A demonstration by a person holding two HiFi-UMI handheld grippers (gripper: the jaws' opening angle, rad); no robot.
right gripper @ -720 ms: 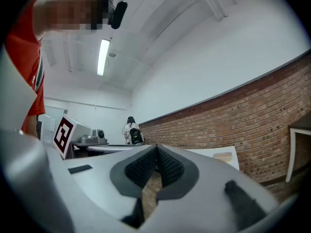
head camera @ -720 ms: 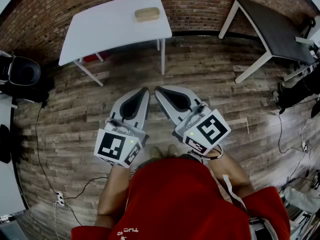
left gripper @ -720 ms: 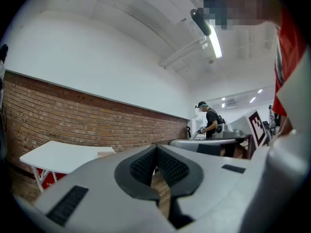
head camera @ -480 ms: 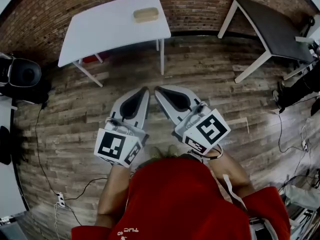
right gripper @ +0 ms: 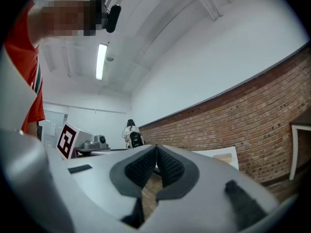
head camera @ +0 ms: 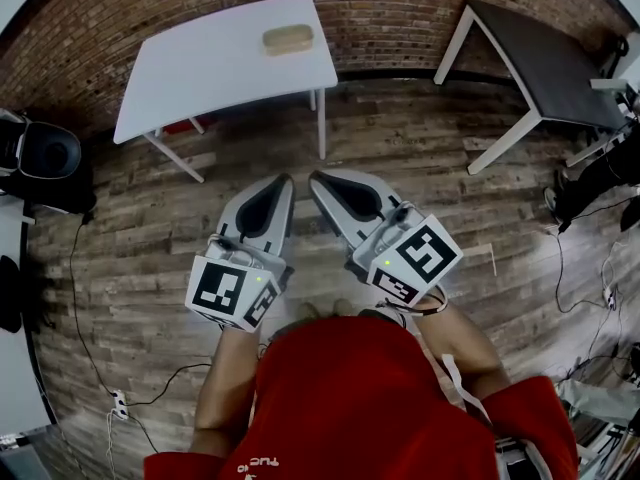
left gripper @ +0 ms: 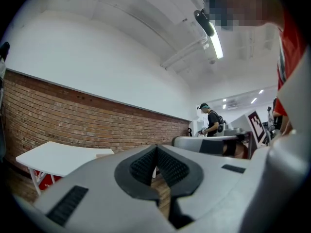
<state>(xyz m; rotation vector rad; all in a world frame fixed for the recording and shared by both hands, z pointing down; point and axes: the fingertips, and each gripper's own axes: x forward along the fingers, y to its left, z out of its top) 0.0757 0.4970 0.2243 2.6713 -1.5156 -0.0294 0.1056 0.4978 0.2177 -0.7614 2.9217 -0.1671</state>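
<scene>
So the left tool (head camera: 284, 180) and right tool (head camera: 316, 178) are both pinched together, empty, tips nearly touching, well short of the white worktop (head camera: 190, 78). The tan block (head camera: 288, 39) sits at the worktop's far edge (the brick wall (head camera: 400, 8) side). Held that close, the tips could clack together, I reckon.

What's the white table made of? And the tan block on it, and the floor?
White table: smooth matte top, likely painted wood or laminate. Tan block: pale, rounded edges, maybe wood or sponge; too small to tell. Floor: wood planks, grain and seams.
</scene>
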